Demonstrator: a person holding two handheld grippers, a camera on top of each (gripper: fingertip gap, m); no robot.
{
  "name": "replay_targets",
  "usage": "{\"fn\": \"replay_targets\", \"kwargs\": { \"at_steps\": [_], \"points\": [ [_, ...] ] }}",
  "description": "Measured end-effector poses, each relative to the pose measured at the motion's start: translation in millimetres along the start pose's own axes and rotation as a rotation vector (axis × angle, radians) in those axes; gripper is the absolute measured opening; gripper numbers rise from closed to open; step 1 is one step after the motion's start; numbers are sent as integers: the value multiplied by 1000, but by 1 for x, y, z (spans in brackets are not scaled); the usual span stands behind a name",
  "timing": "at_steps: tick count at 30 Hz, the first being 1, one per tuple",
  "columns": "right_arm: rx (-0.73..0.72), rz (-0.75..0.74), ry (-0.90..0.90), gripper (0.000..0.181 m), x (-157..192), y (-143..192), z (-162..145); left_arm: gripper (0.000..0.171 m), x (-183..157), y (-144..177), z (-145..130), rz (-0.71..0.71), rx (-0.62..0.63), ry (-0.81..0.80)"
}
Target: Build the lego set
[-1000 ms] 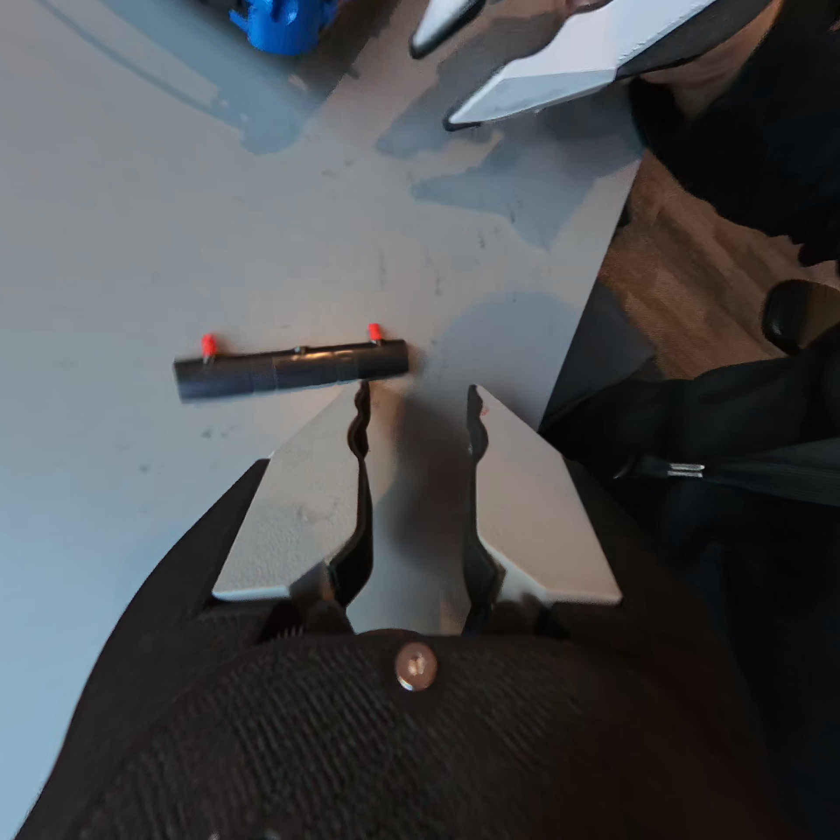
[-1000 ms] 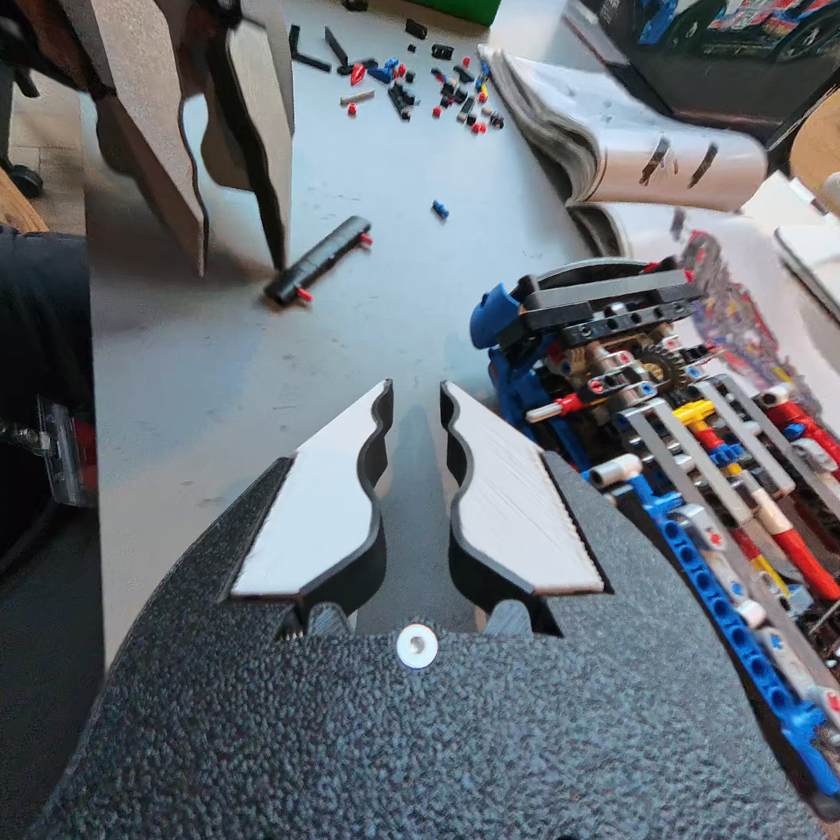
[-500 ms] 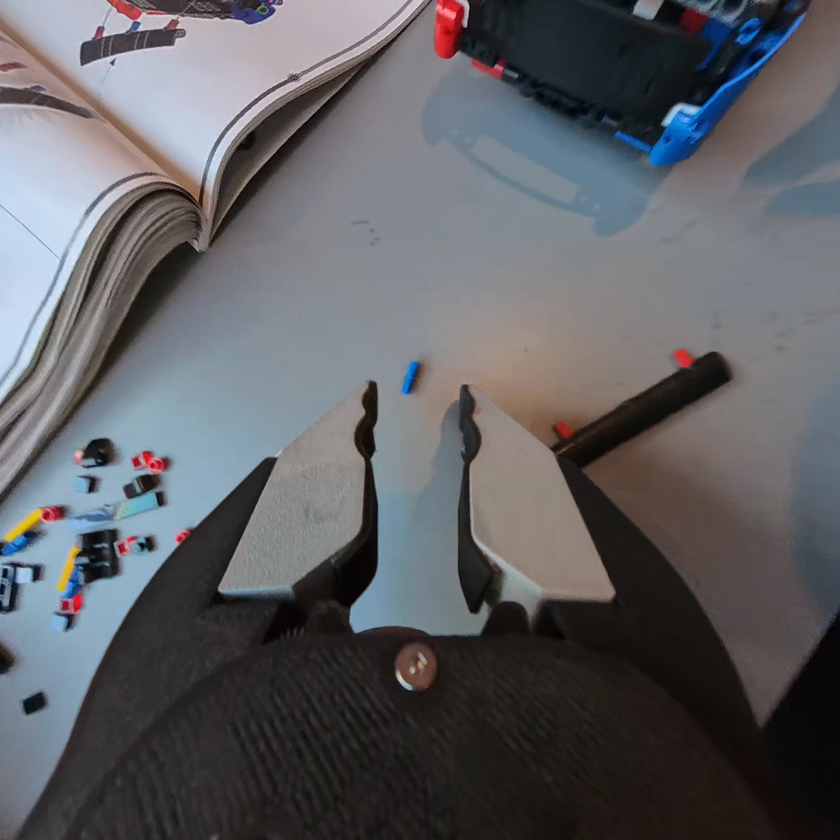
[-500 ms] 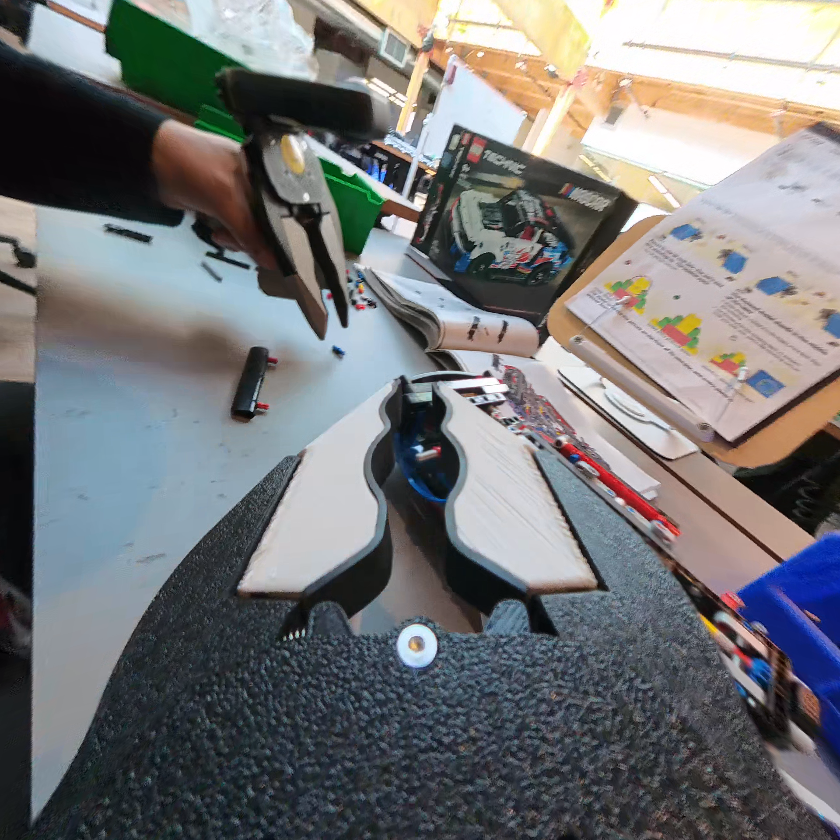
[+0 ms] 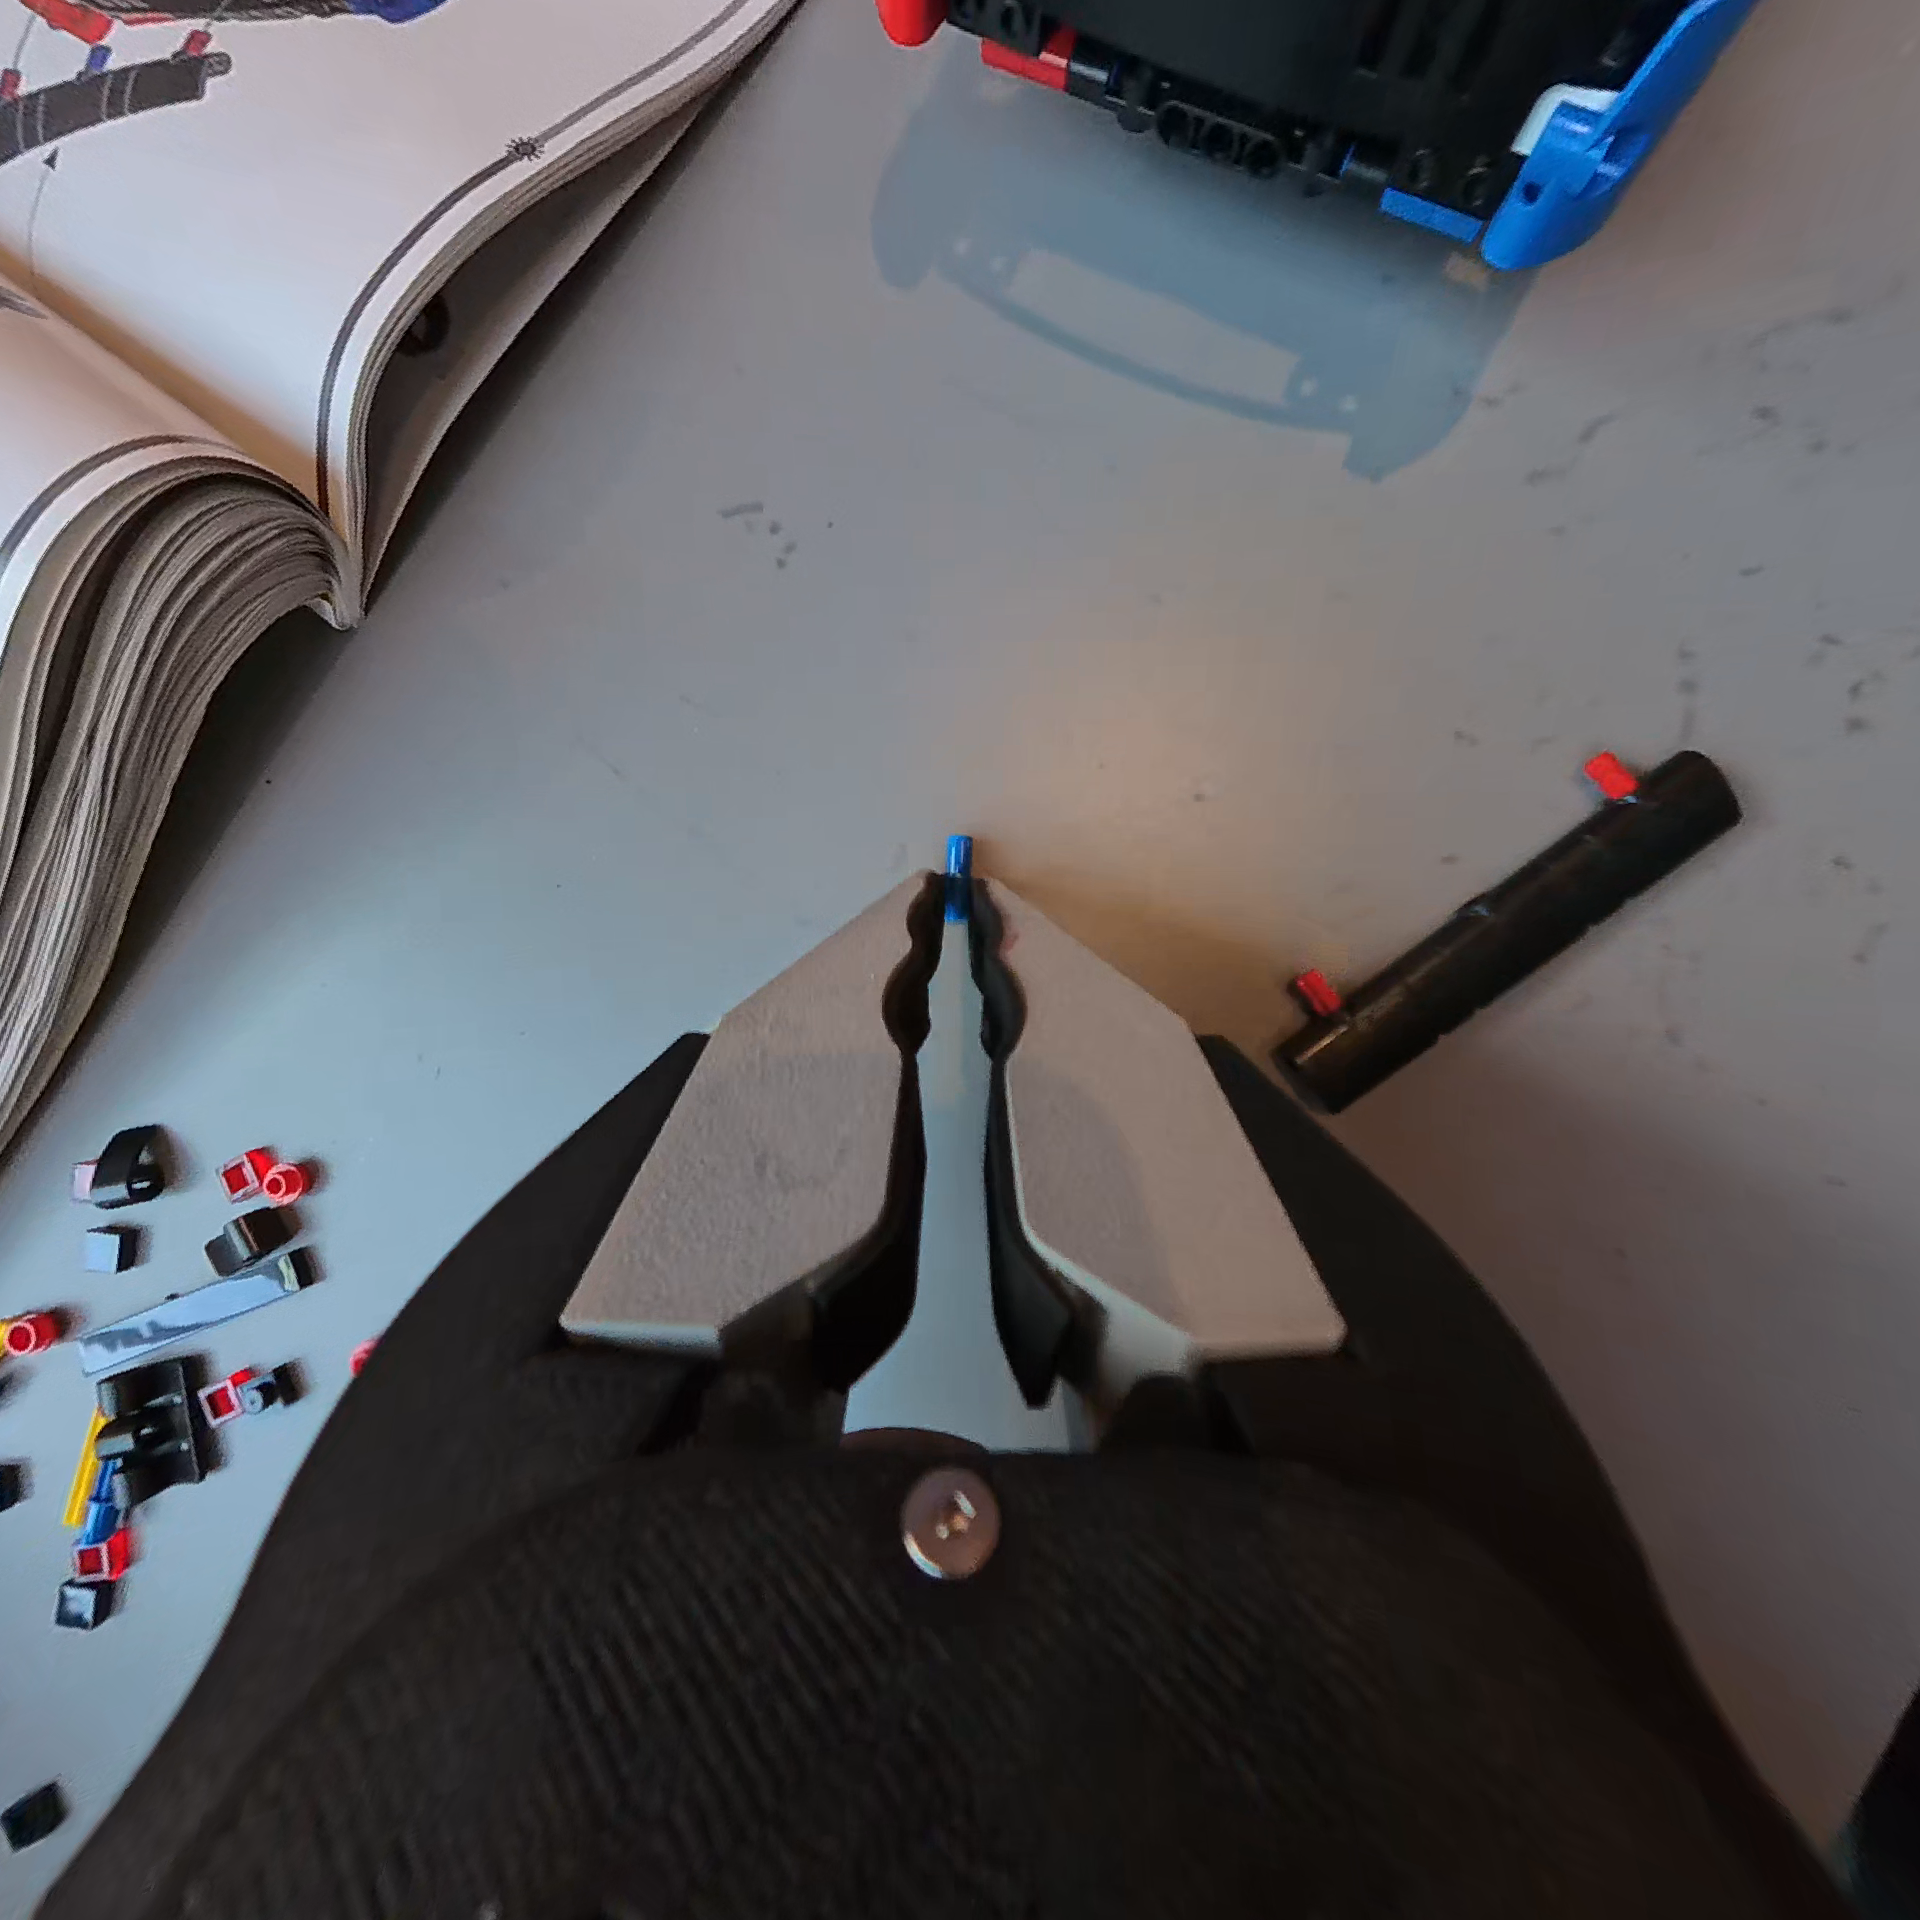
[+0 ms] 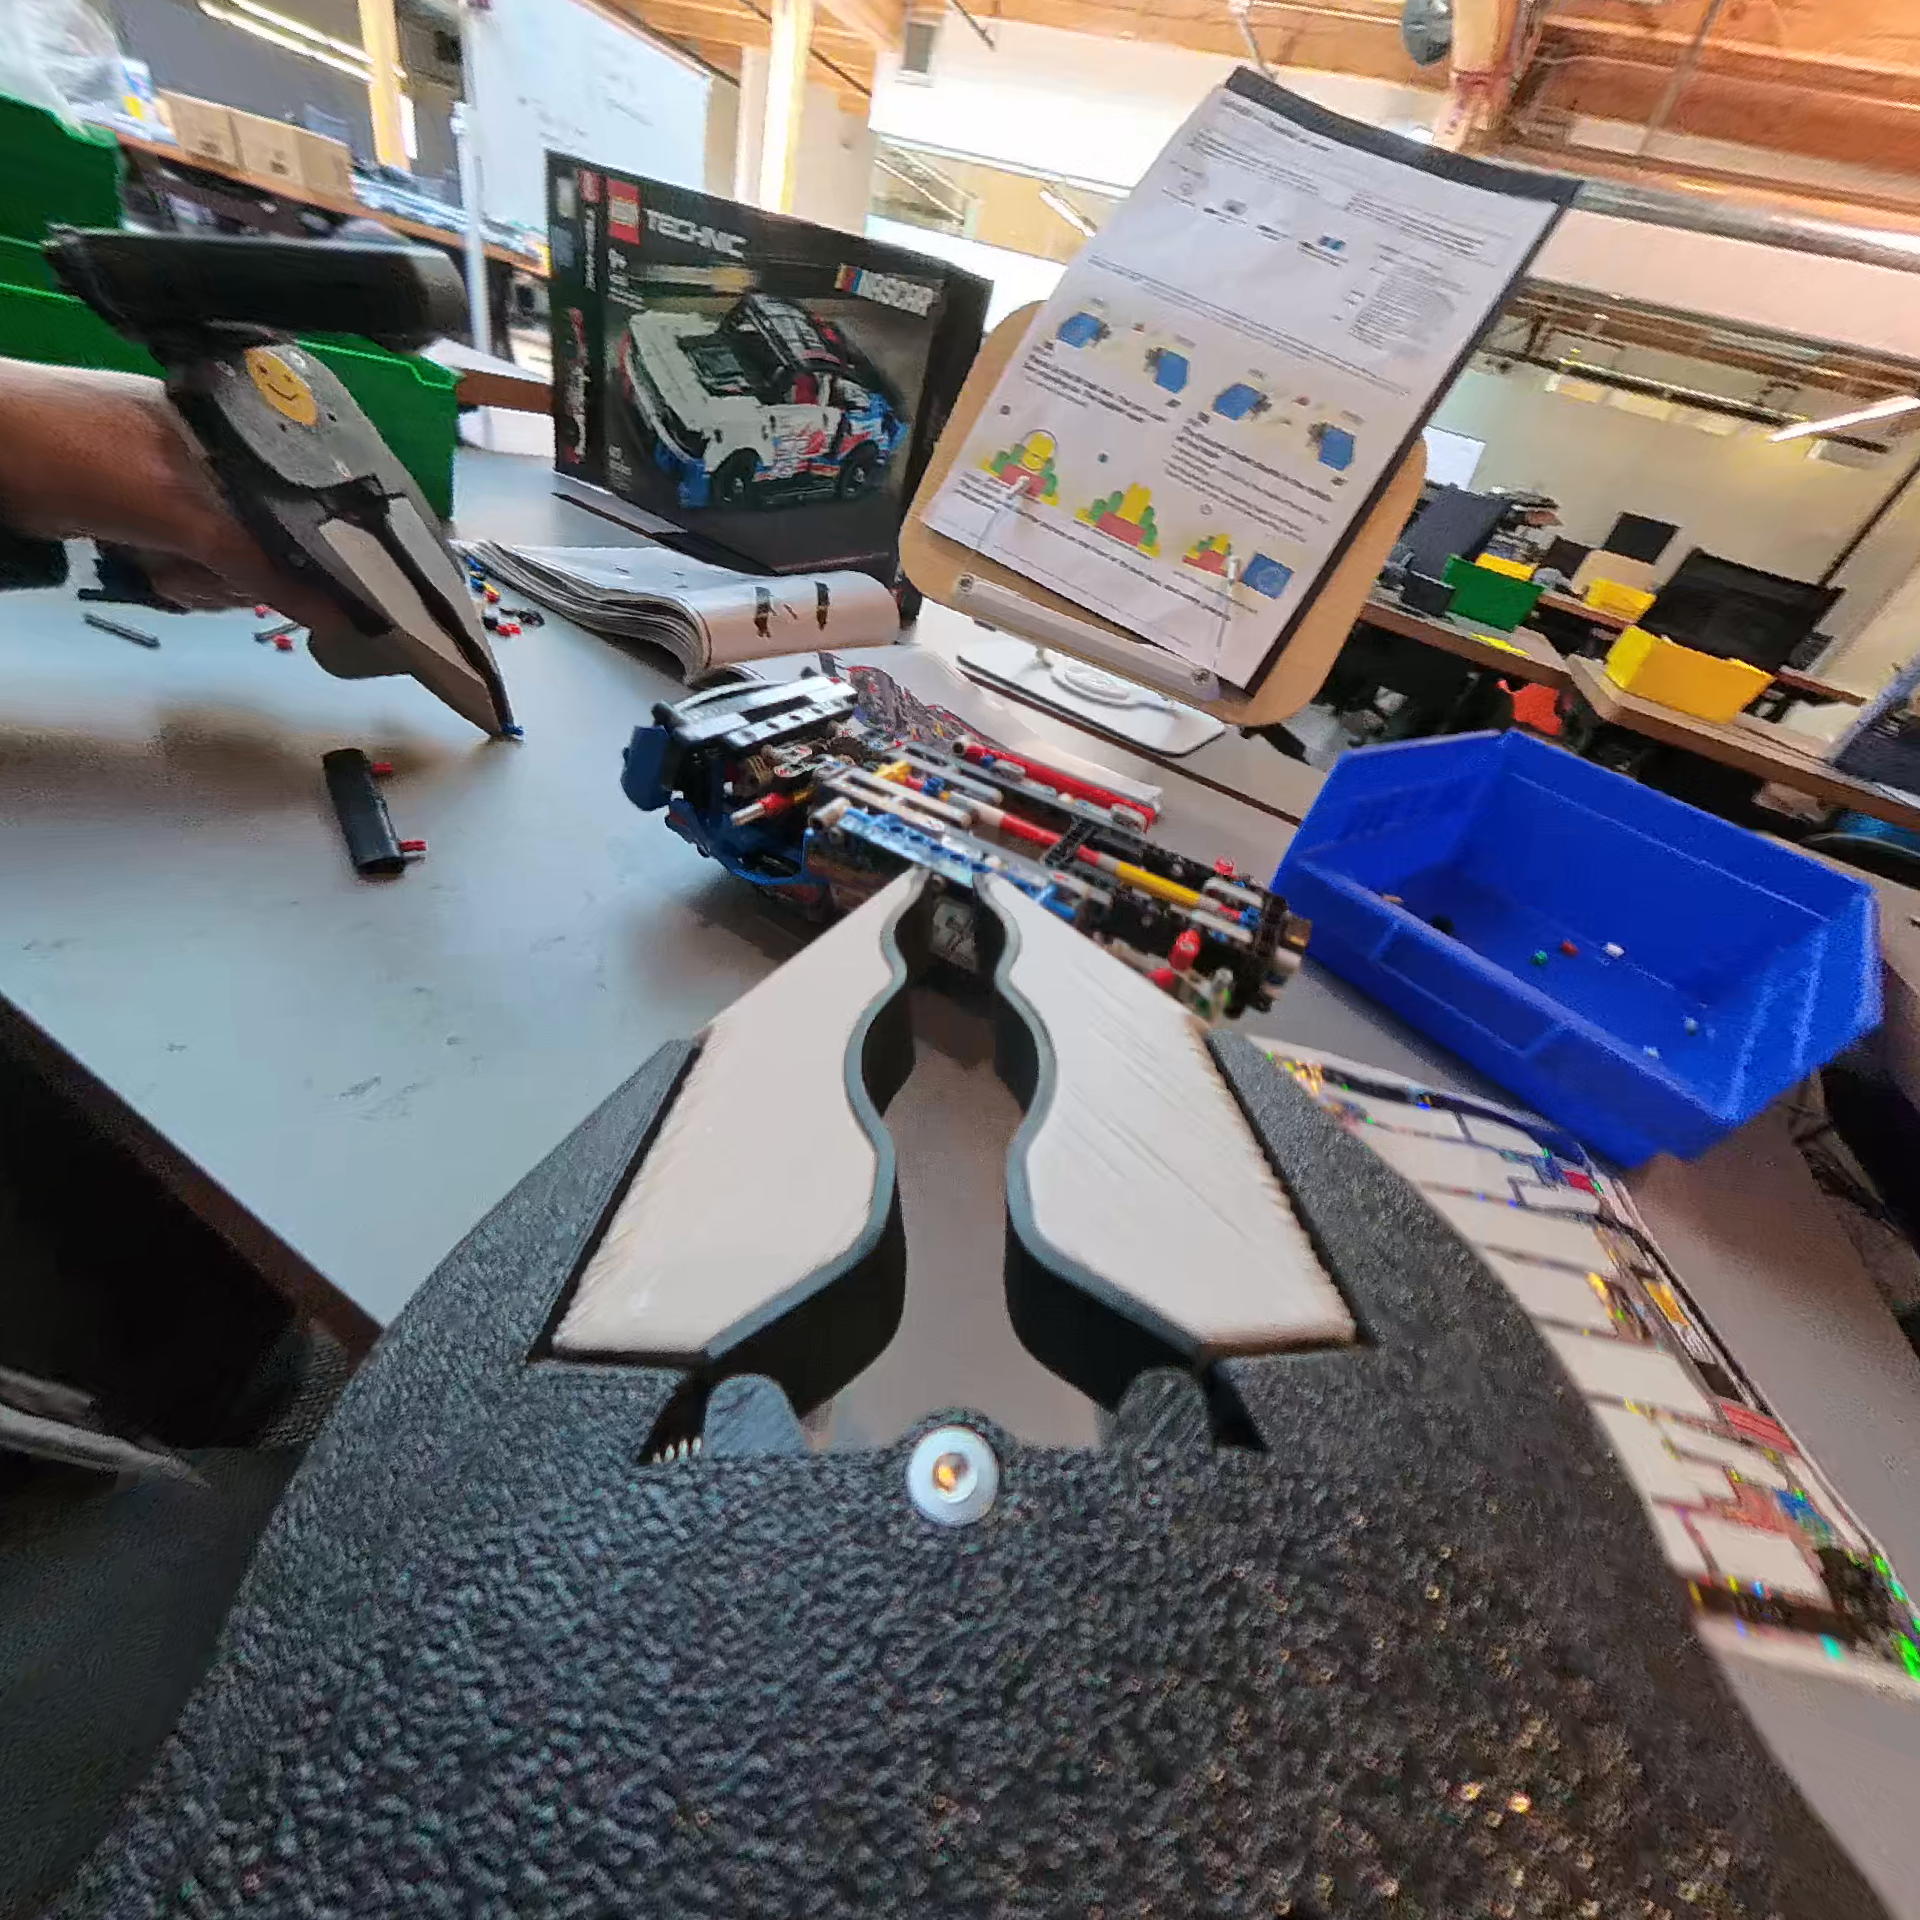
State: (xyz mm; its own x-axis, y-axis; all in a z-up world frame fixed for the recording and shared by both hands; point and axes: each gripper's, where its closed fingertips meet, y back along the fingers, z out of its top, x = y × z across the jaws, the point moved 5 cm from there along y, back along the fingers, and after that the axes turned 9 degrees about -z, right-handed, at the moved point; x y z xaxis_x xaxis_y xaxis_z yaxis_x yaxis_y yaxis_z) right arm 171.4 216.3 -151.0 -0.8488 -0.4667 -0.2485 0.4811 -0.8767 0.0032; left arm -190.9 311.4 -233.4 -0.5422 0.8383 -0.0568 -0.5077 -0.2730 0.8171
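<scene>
since half a second ago, left tool (image 5: 954, 891) has pinched the small blue plastic pin (image 5: 955, 881) on the grey bench (image 5: 1039, 623); right tool (image 6: 951, 902) spread, empty.

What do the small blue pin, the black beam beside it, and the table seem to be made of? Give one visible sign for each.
Blue pin, nipped at the left gripper fingers: likely moulded plastic, uniform saturated colour.
Black beam with red pegs: probably glossy plastic, showing a soft highlight.
Table: smooth grey top, perhaps laminate; faint sheen, dark scuffs.
</scene>
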Motion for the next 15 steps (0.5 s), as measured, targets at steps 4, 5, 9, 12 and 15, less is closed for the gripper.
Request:
{"fn": "replay_targets", "kwargs": {
  "at_steps": [4, 5, 9, 12, 15],
  "points": [
    [97, 11, -67, 7, 18, 8, -19, 2, -1, 0, -2, 23, -39, 21],
    [125, 30, -95, 9, 24, 9, -23, 2, -1, 1, -3, 36, -40, 28],
    [175, 104, -72, 13, 52, 11, -31, 15, -4, 9, -2, 87, -94, 54],
    [194, 112, 39, 15, 64, 7, -33, 27, -9, 23, 1, 117, -178, 117],
    [204, 154, 65, 16, 77, 5, -35, 30, -21, 37, -1, 172, -247, 138]
  ]
}}
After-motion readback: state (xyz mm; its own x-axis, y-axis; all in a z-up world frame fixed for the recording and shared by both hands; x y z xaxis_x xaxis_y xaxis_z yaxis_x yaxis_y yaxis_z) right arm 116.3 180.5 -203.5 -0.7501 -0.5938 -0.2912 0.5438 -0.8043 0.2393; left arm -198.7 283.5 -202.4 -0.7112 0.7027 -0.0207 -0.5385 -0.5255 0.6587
